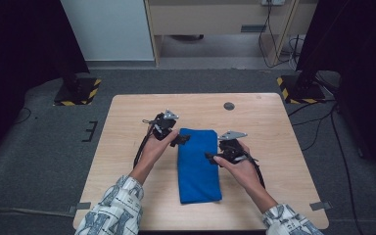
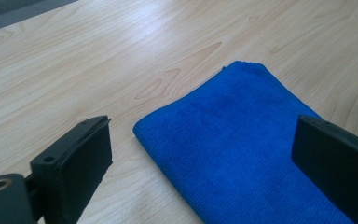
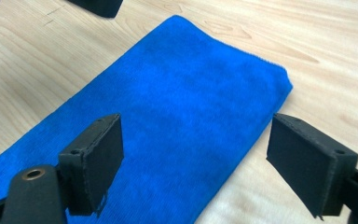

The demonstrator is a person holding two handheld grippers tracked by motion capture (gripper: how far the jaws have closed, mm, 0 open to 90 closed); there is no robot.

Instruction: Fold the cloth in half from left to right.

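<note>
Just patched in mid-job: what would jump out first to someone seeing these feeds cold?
The bright blue folded cloth lying lengthwise at the middle of the pale wooden table catches the eye first. Next come the two black grippers flanking it: the left gripper at its far left corner and the right gripper at its right edge, both with jaws open and nothing held.

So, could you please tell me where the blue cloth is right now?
The blue cloth lies folded flat near the middle of the wooden table in the high view, between the left gripper and right gripper.
</note>
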